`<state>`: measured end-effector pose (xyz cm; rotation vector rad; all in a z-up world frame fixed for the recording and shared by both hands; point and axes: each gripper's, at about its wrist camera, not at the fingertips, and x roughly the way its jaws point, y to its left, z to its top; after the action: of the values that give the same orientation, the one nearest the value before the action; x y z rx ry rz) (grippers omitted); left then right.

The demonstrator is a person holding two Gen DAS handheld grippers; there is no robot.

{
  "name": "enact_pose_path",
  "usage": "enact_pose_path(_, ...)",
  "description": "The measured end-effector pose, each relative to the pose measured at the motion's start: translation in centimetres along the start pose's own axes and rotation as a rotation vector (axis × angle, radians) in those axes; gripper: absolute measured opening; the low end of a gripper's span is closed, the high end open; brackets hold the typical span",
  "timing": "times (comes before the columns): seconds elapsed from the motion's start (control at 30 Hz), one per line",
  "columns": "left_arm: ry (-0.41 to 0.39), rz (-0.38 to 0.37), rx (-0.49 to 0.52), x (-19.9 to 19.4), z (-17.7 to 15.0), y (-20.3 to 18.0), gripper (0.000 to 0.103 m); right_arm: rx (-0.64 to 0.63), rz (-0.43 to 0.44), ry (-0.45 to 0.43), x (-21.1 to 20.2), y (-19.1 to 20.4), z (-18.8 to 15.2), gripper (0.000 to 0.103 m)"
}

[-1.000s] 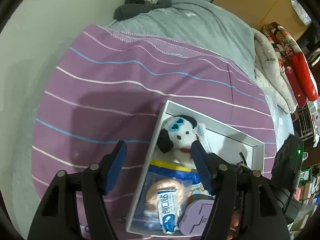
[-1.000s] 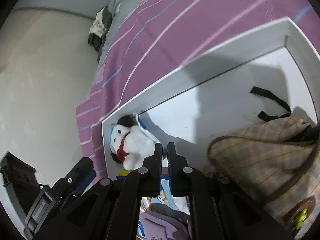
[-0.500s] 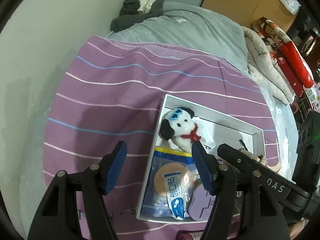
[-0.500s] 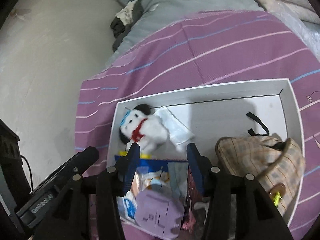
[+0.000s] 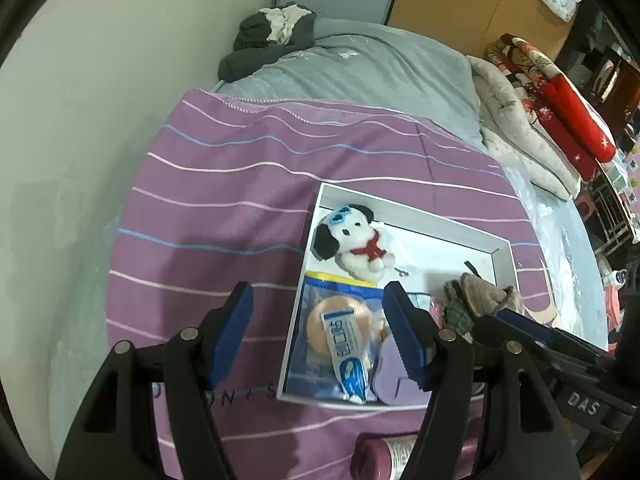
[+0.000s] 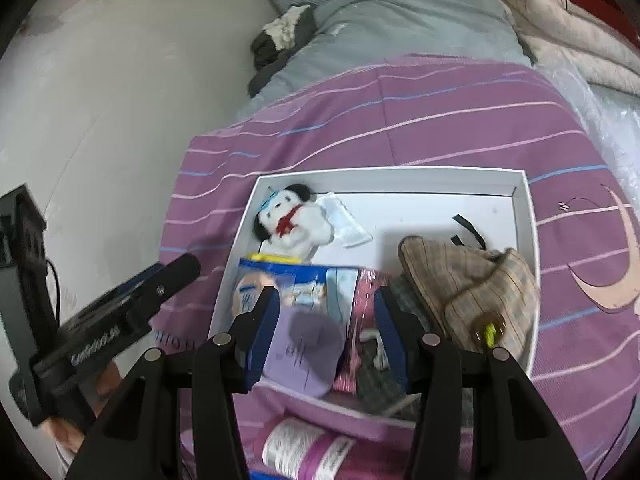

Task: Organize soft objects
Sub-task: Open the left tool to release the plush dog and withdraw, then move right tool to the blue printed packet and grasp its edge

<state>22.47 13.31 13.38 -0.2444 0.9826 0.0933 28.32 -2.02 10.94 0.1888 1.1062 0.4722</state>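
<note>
A white box (image 5: 505, 251) (image 6: 527, 216) lies on a purple striped blanket (image 5: 224, 184). In it lie a white plush dog (image 5: 356, 240) (image 6: 292, 220) with a red scarf, a blue packet with a peach round item (image 5: 336, 328), a lilac flat piece (image 6: 308, 344), a pink packet (image 6: 362, 292) and a plaid pouch (image 6: 464, 284) (image 5: 476, 296). My left gripper (image 5: 320, 332) is open and empty above the box's near left side. My right gripper (image 6: 324, 328) is open and empty above the box's near edge.
A purple-labelled cylinder (image 6: 304, 448) (image 5: 396, 452) lies on the blanket in front of the box. A grey duvet (image 5: 360, 64) and dark clothes (image 5: 272, 36) lie beyond. Folded quilts (image 5: 552, 112) are at the right. A wall runs along the left.
Both grippers have pulled back and up from the box. The right gripper was shut low inside the box a second ago and has opened; the plush dog lies where it was.
</note>
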Motion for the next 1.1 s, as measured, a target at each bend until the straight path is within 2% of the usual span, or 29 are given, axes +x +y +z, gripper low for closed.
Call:
enact_pose_path(0.4, 0.001, -0.032, 0.071, -4.2, -4.4, 0.2, 0.068, -0.116, 0.012, 0.024, -5.0, 1.6, -6.2, 0.049)
enact_pose_path(0.7, 0.020, -0.043, 0.088, -5.8, -8.4, 1.1, 0.068, -0.137, 0.021, 0.029, -7.7, 0.2, -11.6, 0.049)
enact_pose_path(0.87, 0.081, -0.057, 0.088, -5.0, -10.6, 1.1, 0.068, -0.131, 0.023, 0.062, -7.1, -0.9, -14.1, 0.048)
enact_pose_path(0.93, 0.099, -0.052, 0.101, -4.7, -11.4, 1.1, 0.068, -0.123, 0.033, 0.073, -6.6, -1.1, -14.7, 0.043)
enact_pose_path(1.1, 0.124, -0.033, 0.116, -4.7, -13.5, 1.4, 0.066, -0.119, 0.118, 0.098, -5.9, -0.6, -16.0, 0.040)
